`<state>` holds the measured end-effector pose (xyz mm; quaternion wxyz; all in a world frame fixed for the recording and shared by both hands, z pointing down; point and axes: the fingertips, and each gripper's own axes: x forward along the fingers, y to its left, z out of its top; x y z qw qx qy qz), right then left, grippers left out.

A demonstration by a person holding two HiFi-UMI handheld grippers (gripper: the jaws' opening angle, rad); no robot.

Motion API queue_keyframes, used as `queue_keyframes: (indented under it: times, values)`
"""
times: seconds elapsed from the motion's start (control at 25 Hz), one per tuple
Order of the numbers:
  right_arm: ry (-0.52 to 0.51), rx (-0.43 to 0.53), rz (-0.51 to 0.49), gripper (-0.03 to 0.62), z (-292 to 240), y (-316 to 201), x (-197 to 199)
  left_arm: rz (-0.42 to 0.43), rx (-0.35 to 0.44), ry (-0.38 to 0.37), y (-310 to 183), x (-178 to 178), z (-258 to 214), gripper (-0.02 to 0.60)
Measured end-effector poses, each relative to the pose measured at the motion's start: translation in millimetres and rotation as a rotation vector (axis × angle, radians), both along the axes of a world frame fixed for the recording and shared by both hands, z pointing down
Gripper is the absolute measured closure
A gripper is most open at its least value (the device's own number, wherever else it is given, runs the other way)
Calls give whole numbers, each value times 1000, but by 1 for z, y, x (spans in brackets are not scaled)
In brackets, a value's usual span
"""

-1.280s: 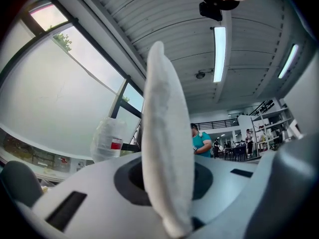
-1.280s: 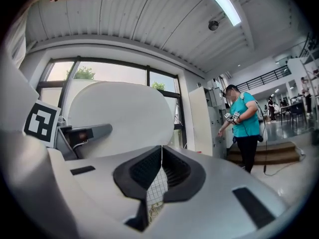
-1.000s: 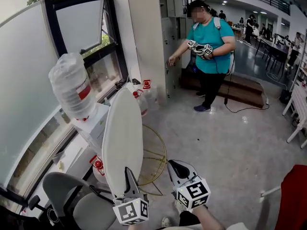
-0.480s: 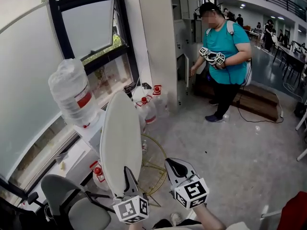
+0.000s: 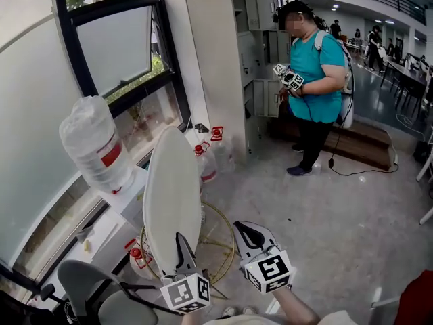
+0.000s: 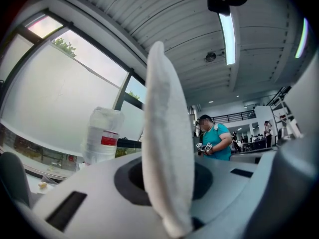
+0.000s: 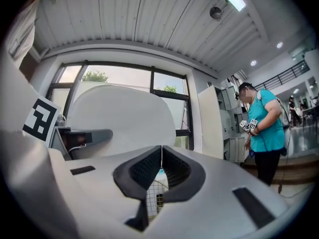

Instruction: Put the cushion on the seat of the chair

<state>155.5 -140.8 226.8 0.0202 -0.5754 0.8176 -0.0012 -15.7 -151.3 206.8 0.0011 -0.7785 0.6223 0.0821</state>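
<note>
The space is an open hall with a speckled floor (image 5: 338,208), tall windows (image 5: 108,46) on the left and a white cabinet (image 5: 216,59) behind. A person (image 5: 314,73) stands near the cabinet, well apart from the work.

**Grip state.** The left gripper (image 5: 180,246) is clamped on the lower edge of the cushion (image 5: 170,202). The left gripper view shows the white pad pinched between both jaws. The right gripper (image 5: 247,234) carries nothing. Its dark pads meet along a thin line, with only the floor visible beyond them.

**Position of the cushion.** The cushion is in the air, standing on edge above the left gripper. Its long axis runs upward and its broad face turns toward the right gripper. It touches no furniture.

**Governing relation.** The chair (image 5: 88,286) lies below and to the left of the cushion, at the bottom left corner of the head view. The seat is partly cut off by the picture edge. The left gripper is the nearer one. In judgement, the cushion must travel down and left, and must tip from upright to flat before it can rest on the seat.

**Obstructions.**
- The chair's backrest and dark arm frame stand between the cushion and the seat.
- A water bottle (image 5: 91,144) sits upturned on its stand just beside the chair.
- A gold wire frame (image 5: 220,239) lies on the floor under both grippers.
</note>
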Motion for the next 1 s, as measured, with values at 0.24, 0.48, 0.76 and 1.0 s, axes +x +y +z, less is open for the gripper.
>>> queue_keyframes:
  times: [0.24,0.48,0.76,1.0]
  values:
    - [26,7,28,576,2,-11,-3,17,2,-3,-11,-3,1,524]
    - [17,15,35,576,4,-19,-14,14,-12,-5,-14,-17,8,524]
    - [21,19,21,576,8,-24,-27,-7,-20,-6,-11,-32,13,524]
    - [16,23,12,576,5,-34,-32,-31,-28,-14,-13,-43,13,524]
